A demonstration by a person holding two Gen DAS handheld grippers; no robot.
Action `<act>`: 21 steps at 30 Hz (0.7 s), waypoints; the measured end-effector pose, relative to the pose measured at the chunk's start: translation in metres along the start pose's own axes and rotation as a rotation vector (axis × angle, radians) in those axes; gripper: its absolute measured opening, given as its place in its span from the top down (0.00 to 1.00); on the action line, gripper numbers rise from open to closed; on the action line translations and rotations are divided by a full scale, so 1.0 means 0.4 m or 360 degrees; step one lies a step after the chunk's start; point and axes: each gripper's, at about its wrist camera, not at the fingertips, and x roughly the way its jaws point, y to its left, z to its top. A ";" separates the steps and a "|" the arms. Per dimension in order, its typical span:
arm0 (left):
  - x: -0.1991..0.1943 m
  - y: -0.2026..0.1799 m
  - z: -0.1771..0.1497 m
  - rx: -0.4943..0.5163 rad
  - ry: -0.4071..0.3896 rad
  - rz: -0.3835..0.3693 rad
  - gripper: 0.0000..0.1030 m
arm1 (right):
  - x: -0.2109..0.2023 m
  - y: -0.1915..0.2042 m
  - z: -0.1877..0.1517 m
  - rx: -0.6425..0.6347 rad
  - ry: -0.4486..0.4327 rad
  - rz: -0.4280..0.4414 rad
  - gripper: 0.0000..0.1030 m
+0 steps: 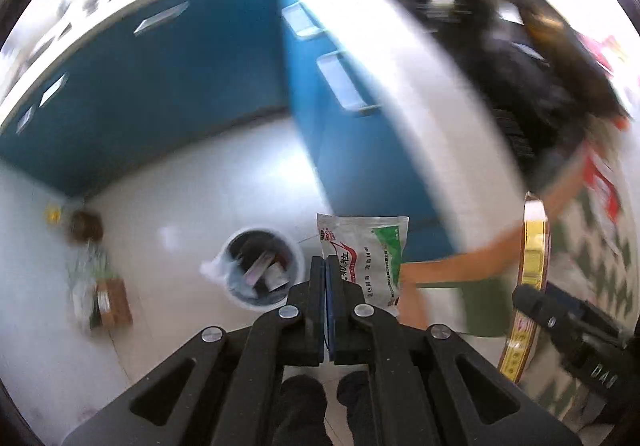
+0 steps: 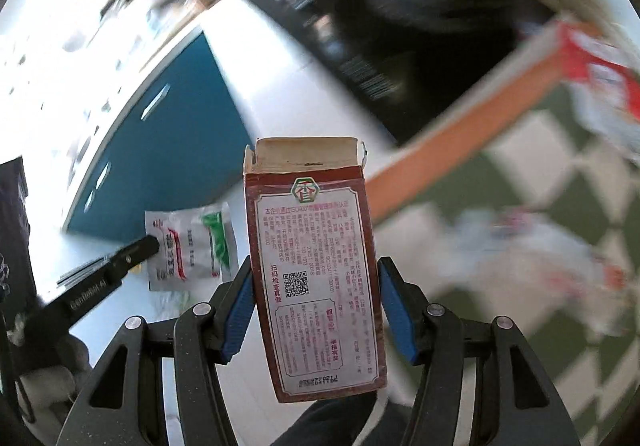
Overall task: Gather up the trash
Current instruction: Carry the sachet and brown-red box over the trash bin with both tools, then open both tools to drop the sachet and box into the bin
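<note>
- The left gripper point(image 1: 326, 266) is clamped on a white-and-green sachet point(image 1: 368, 258), pinching its edge (the rest sticks out past the fingertips).
- The right gripper point(image 2: 316, 286) grasps a red carton point(image 2: 316, 278) by its sides, top flap open.
- Below the left gripper, a lined trash bin point(image 1: 260, 266) stands on the pale floor point(image 1: 192, 202), near blue cabinets point(image 1: 160, 86).

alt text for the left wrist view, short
The left gripper, shut, pinches a white and green foil sachet above a pale floor, with a lined trash bin holding litter just left of the fingers. At right, the right gripper carries a box seen edge-on; blue cabinets stand behind.
</note>
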 end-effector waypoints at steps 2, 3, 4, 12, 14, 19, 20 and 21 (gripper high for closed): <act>0.091 0.114 -0.013 -0.0097 0.0062 0.0045 1.00 | 0.144 0.080 -0.018 -0.0063 0.0079 0.0011 0.41; 0.146 0.169 -0.023 -0.0145 0.0096 0.0061 1.00 | 0.196 0.102 -0.027 -0.0073 0.0112 0.0020 0.41; 0.217 0.233 -0.035 -0.0187 0.0146 0.0086 1.00 | 0.270 0.125 -0.038 -0.0078 0.0157 0.0026 0.41; 0.765 0.566 -0.161 -0.0403 0.0463 0.0121 1.00 | 0.905 0.173 -0.173 -0.0055 0.0452 -0.0003 0.41; 0.890 0.613 -0.193 -0.0420 0.0531 0.0134 1.00 | 1.047 0.171 -0.210 -0.0063 0.0515 -0.0011 0.41; 1.138 0.679 -0.267 -0.0446 0.0694 0.0144 1.00 | 1.314 0.166 -0.270 -0.0138 0.0596 -0.0053 0.41; 1.154 0.676 -0.266 -0.0452 0.0708 0.0134 1.00 | 1.358 0.160 -0.277 -0.0144 0.0619 -0.0058 0.41; 1.185 0.680 -0.272 -0.0455 0.0732 0.0111 1.00 | 1.394 0.152 -0.285 -0.0145 0.0634 -0.0062 0.41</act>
